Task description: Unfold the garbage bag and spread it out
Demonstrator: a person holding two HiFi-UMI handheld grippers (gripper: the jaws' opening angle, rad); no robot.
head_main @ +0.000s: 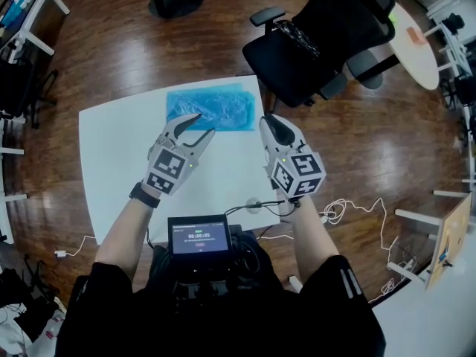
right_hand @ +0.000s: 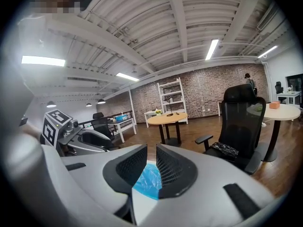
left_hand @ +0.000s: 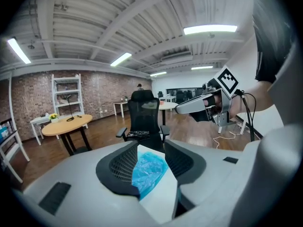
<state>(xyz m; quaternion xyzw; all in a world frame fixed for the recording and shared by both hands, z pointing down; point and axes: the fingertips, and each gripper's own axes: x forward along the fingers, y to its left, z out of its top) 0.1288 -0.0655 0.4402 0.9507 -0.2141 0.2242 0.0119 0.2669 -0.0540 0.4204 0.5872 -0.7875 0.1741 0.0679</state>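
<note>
– Since you have the tongs in your hands, where does the bag lie?

– The garbage bag (head_main: 210,107) lies flat at the far edge of my white square table (head_main: 119,162); it is a folded blue rectangle of thin, crinkled, glossy plastic, its long side along that edge.

– And your left gripper?

– My left gripper (head_main: 202,125) points at the bag's near edge with its 2 jaws well apart; through that gap I see blue film and bare tabletop, and nothing is caught between the black ribbed pads (left_hand: 124,163); whether the tips touch the plastic I cannot tell.

– The right one?

– My right gripper (head_main: 266,121) sits at the bag's right end, near the table's far right corner; its jaws are only a narrow slit apart, with the blue plastic showing beyond them and nothing pinched.

– What lies past the table?

– A black mesh-backed office chair (head_main: 327,43) on the dark, shiny plank floor (head_main: 104,50).
</note>
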